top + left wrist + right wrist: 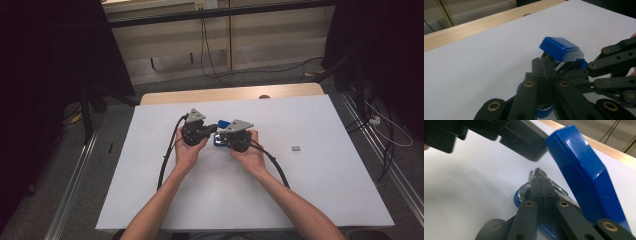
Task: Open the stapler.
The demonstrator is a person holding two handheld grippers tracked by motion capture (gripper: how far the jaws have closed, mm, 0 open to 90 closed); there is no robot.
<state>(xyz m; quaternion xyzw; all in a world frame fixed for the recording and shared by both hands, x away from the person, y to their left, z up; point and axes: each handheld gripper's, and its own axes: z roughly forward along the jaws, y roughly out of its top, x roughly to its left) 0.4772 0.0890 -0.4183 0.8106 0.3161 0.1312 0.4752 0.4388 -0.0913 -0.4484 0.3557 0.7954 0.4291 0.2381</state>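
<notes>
Where fingers (pixel 545 72) meet, stapler (pixel 560 48) base half-hidden.

Two hand-held grippers meet at the table's middle: the left gripper (pixel 212 127) and the right gripper (pixel 220 138). One blue stapler (pixel 561 49) sits between them, its lid raised. One small grey block (pixel 296 148) lies to the right. One white table (pixel 325 190) carries all four things
</notes>
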